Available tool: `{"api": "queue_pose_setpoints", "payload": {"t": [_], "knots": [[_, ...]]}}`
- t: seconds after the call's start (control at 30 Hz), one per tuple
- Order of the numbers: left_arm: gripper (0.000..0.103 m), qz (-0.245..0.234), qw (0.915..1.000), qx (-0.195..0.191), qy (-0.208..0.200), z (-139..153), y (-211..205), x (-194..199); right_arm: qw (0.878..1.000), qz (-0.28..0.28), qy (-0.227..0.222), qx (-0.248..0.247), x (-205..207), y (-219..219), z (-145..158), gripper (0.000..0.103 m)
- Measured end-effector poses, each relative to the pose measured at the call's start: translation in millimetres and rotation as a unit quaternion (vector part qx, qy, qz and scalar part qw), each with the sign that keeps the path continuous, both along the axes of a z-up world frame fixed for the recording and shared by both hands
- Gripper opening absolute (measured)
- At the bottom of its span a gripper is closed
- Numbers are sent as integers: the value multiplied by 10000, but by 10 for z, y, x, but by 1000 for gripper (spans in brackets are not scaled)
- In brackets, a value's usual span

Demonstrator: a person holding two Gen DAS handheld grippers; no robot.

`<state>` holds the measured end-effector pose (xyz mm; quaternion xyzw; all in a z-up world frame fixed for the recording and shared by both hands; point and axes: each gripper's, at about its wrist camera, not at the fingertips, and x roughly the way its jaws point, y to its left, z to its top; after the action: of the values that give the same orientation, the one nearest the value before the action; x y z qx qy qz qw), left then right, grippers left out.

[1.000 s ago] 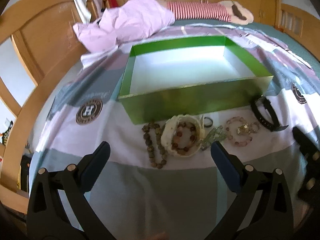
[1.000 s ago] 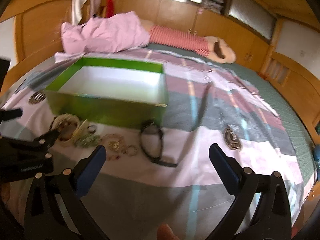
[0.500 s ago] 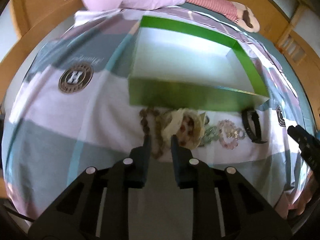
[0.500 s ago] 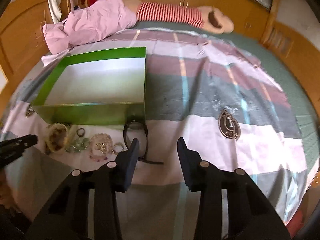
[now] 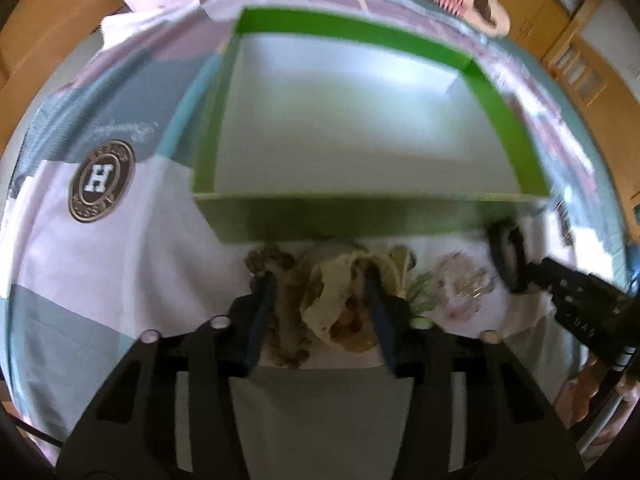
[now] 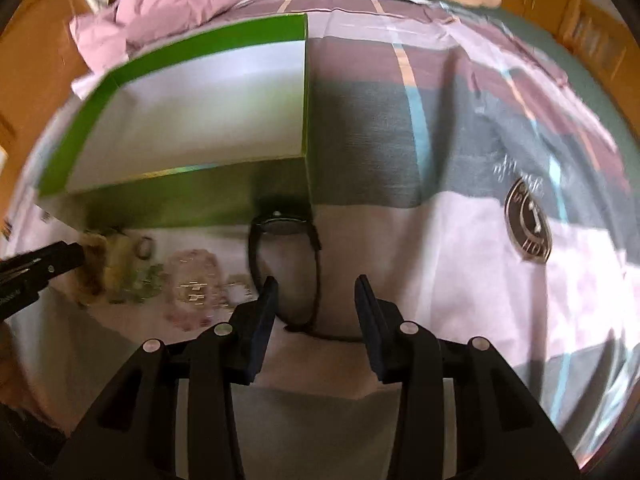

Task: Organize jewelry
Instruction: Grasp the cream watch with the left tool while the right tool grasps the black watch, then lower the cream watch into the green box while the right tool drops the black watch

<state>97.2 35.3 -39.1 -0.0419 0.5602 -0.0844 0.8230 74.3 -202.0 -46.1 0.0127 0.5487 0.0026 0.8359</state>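
Pickup step: left gripper [image 5: 322, 286] fingers, opening, straddle the bead bracelets [image 5: 340, 300] at 6 o'clock of the green box [image 5: 340, 216]; right gripper [image 6: 316, 290] fingers, half-open, bracket the black watch [image 6: 280, 226]; next, close and lift into box

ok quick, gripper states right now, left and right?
Left gripper: jaws opening, down around the cream bracelet pile; no clear grip.
Right gripper: part open, the black watch strap between the fingers, nothing pinched.
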Motion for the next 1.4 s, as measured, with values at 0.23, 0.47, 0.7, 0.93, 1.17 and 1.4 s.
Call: {"api": "queue_pose_setpoints", "payload": {"t": [0.23,0.47,0.7,0.93,1.17,1.4], "knots": [[25,-415,9981,450,-104,-65,-294,-35,9997,263,-13,-16,-38,19,-99,2],[24,-765,9946,-681,-151,283,-198,-277,9928,821,-456,738,-348,102,372,2],[20,-907,9940,-604,75,165,-223,-312,9930,1022,-302,512,-359,250,312,2],[32,-782,9961,-378,135,54,-221,-308,9965,721,-148,387,-294,178,217,12],[35,-965,9949,-166,263,-94,-398,-321,9975,659,30,255,-263,177,85,32],[18,-963,9948,313,71,-123,-492,-320,9964,846,77,-20,-246,293,-61,2]]}}
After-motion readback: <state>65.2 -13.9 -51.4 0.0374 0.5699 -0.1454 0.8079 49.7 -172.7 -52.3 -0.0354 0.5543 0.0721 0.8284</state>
